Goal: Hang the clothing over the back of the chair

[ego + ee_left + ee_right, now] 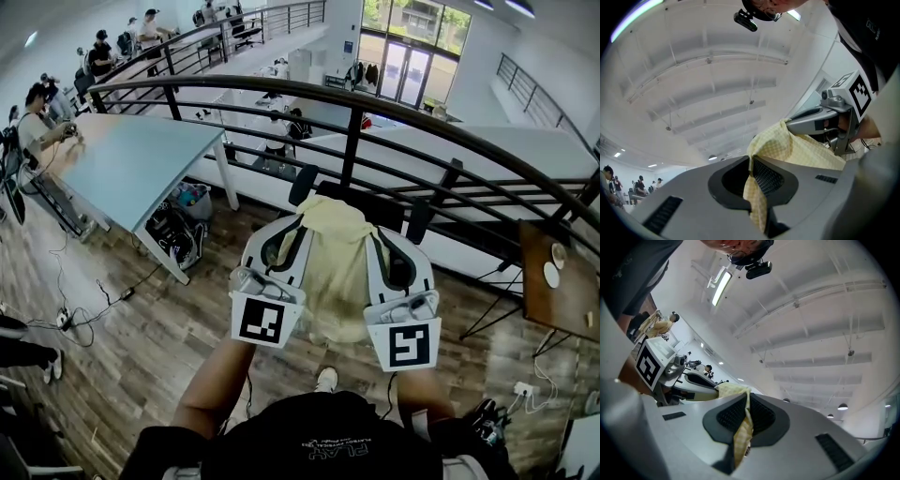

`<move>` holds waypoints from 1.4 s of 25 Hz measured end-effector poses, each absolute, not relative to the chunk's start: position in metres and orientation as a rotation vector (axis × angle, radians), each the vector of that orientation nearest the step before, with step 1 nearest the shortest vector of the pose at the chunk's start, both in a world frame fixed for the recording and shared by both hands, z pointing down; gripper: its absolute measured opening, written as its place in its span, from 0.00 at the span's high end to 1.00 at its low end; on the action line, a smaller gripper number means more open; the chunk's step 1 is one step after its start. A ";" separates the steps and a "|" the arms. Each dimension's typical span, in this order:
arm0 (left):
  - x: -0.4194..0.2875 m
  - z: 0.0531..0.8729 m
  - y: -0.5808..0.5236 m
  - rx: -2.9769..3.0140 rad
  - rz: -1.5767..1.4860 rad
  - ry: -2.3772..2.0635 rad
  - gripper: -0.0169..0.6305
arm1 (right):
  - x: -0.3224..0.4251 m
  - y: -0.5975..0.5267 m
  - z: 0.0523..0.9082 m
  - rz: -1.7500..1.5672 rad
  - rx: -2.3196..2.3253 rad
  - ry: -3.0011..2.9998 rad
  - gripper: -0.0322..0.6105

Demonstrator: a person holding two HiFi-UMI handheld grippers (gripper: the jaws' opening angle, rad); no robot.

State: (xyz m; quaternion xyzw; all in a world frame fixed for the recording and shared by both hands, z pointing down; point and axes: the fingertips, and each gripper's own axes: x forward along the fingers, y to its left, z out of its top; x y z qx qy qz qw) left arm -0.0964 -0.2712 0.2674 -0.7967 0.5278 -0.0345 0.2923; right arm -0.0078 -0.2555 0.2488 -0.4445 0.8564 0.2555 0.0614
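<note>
Garment [333, 281], pale yellow check, held up high; left gripper [298, 225] and right gripper [382, 242] both pinching its fabric tight.

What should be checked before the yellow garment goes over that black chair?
1. Jaws of the left gripper shut on the yellow garment: ok.
2. Jaws of the right gripper shut on it too: ok.
3. Garment spread between both grippers: ok.
4. The black chair lies just beyond the garment: ok.
5. Garment's lower edge high enough to clear the chair's back: cannot tell.
</note>
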 end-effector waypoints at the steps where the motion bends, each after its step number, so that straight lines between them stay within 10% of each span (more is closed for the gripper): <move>1: -0.095 0.266 -0.275 -2.118 -0.096 1.403 0.91 | -0.006 -0.259 0.247 0.775 -1.343 2.590 0.91; 35: -0.067 0.227 -0.390 -2.055 -0.249 1.277 0.91 | 0.023 -0.372 0.219 0.827 -1.325 2.578 0.91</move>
